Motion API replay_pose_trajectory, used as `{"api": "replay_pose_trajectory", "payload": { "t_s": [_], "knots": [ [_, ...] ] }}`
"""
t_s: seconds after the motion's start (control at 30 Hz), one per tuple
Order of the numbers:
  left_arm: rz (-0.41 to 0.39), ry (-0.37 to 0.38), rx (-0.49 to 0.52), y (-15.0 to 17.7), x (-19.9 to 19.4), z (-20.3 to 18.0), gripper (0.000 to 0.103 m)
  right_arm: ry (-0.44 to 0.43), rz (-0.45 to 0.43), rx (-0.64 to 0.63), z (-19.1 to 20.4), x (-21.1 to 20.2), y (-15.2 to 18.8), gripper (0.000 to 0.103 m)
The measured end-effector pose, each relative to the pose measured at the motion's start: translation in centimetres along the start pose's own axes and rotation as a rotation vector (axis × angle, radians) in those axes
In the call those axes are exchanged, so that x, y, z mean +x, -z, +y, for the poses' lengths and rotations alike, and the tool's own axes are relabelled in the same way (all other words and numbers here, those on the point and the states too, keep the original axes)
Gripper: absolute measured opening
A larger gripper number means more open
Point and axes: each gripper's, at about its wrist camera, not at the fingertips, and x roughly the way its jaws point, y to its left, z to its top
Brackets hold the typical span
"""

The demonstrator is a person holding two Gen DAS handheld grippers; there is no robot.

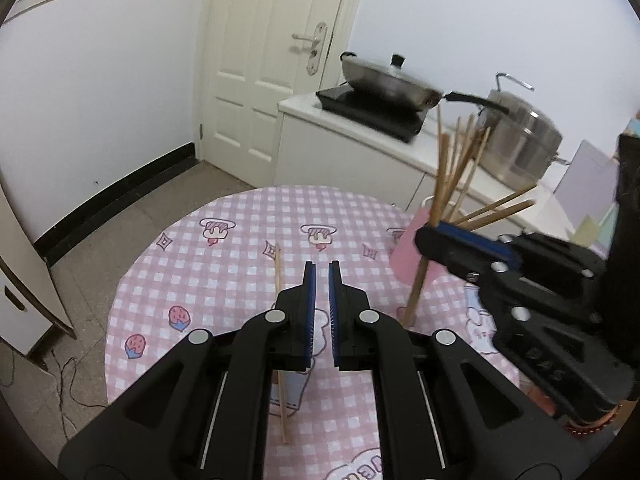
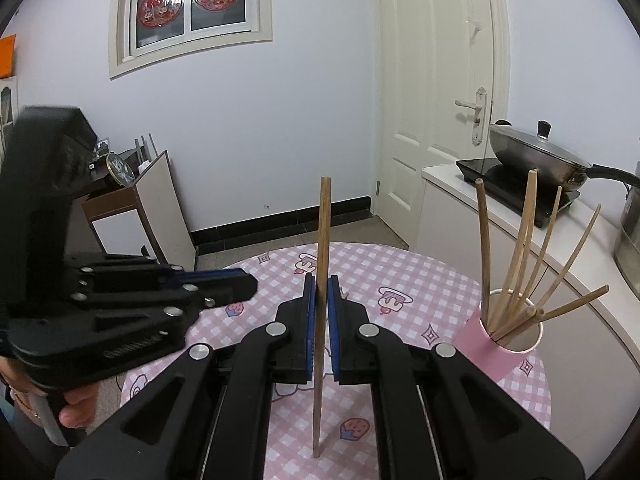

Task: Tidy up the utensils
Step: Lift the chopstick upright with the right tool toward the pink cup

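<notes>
My right gripper is shut on a wooden chopstick and holds it upright above the table; it also shows in the left wrist view beside the pink cup. A pink paper cup with several chopsticks stands at the right; it shows in the left wrist view too. My left gripper is open a little and empty, above a loose chopstick lying on the pink checked tablecloth. In the right wrist view my left gripper is at the left.
A counter behind the table carries an induction hob with a lidded wok and a steel pot. A white door is at the back. A small cabinet stands left of the table.
</notes>
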Motion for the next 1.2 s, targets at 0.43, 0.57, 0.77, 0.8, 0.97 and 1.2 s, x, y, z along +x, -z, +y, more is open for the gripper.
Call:
{"api": "replay_pose_trajectory", "payload": {
  "t_s": [0.43, 0.57, 0.77, 0.8, 0.97, 1.2],
  "knots": [
    [0.152, -0.031, -0.09, 0.2, 8.4, 3.9, 0.007, 0.047, 0.105, 0.045, -1.6, 6.9, -0.5, 0.004],
    [0.193, -0.032, -0.094, 0.1, 11.0, 4.3, 0.007, 0.06, 0.174, 0.061, -2.3, 10.5, 0.3, 0.004],
    [0.271, -0.045, -0.088, 0.6, 15.3, 4.5, 0.007, 0.054, 0.29, 0.12, -4.4, 14.7, 2.8, 0.004],
    [0.285, -0.045, -0.088, 0.7, 15.9, 4.6, 0.007, 0.049, 0.305, 0.131, -4.7, 15.2, 3.2, 0.004],
    [0.325, -0.084, -0.063, 1.0, 18.0, 4.3, 0.008, 0.042, 0.353, 0.153, -6.0, 16.6, 4.7, 0.004],
    [0.297, -0.152, -0.005, 0.8, 18.7, 3.7, 0.053, 0.037, 0.38, 0.179, -7.0, 17.2, 5.6, 0.005]
  ]
}}
